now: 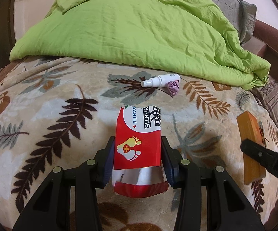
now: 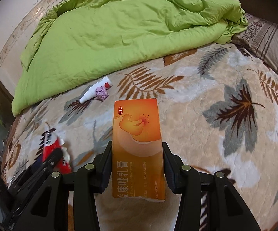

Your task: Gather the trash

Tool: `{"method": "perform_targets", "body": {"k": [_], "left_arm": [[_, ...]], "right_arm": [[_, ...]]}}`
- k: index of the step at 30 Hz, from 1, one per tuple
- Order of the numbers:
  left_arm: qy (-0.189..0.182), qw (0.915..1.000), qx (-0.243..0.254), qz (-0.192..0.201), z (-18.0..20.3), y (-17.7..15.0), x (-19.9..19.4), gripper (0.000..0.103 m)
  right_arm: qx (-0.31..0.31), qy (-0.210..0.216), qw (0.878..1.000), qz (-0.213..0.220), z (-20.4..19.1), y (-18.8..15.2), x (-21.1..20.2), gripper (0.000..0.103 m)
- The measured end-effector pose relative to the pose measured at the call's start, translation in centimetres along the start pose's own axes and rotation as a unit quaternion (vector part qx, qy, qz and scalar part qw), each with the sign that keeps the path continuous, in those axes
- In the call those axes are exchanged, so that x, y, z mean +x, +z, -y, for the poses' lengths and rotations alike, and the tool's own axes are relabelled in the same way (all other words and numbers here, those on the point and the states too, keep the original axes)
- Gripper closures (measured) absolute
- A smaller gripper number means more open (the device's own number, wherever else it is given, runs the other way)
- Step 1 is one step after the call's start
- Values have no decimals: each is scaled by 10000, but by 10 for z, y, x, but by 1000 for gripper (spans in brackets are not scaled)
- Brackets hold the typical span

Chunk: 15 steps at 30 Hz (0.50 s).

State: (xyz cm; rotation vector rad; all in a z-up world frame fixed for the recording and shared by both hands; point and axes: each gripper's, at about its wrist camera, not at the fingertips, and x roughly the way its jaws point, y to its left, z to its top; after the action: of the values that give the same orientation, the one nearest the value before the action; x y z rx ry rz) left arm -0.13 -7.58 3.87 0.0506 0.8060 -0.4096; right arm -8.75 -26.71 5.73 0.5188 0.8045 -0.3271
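Note:
A torn red and white packet (image 1: pixel 137 134) with a footprint picture sits between my left gripper (image 1: pixel 138 142) fingers, which are shut on its sides; its ripped end faces the camera. My right gripper (image 2: pixel 138 146) is shut on an orange medicine box (image 2: pixel 137 134), held lengthwise. The left wrist view shows that orange box (image 1: pixel 251 144) tilted at the right, with a right finger (image 1: pixel 264 155) on it. Seen from the right wrist, the red packet (image 2: pixel 51 144) is low at the left. Farther off, a white spray bottle (image 1: pixel 160 80) lies against a crumpled purple wad (image 1: pixel 174 87).
Everything lies on a bed with a leaf-patterned blanket (image 1: pixel 62 105). A rumpled green duvet (image 1: pixel 129 28) covers the far half, just behind the bottle. A striped pillow (image 2: pixel 269 44) lies at the right edge, a pale wall (image 2: pixel 13 19) at the left.

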Motion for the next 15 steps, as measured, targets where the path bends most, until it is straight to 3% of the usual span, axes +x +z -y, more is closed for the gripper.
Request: {"method": "perform_targets", "body": {"k": [15], "left_arm": [[-15, 9999, 100, -35, 6, -1, 2, 59]], "right_arm": [[-158, 32, 9998, 152, 0, 7, 2, 53]]}}
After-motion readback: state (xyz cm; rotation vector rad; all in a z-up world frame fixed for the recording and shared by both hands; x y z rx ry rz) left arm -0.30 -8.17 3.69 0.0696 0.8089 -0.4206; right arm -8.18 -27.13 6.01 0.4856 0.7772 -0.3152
